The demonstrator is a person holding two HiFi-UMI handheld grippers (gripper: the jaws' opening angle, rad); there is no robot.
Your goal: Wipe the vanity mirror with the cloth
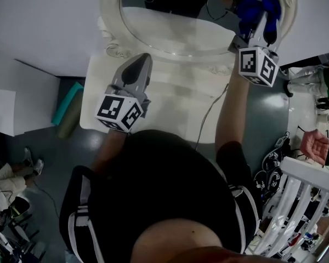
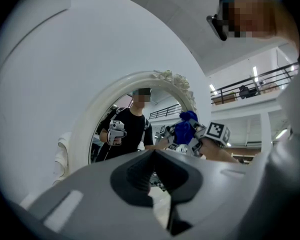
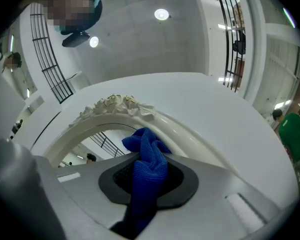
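The vanity mirror [image 1: 175, 29] with its ornate white frame [image 1: 111, 15] stands at the back of a white table [image 1: 170, 108]. My right gripper [image 1: 251, 4] is shut on a blue cloth [image 1: 268, 7] and holds it against the mirror's upper right side. In the right gripper view the cloth [image 3: 149, 159] bunches out between the jaws of the right gripper [image 3: 147, 181], just under the frame's carved crest [image 3: 115, 104]. My left gripper [image 1: 141, 62] hovers over the table in front of the mirror, shut and holding nothing. Its own view shows the left gripper [image 2: 152, 184], the frame [image 2: 85, 129] and the cloth [image 2: 182, 129].
A thin cable [image 1: 208, 114] runs across the table toward the person. A teal roll [image 1: 66, 106] lies on the floor at the left. A white slatted rack [image 1: 301, 201] and a pink item [image 1: 313, 144] stand at the right.
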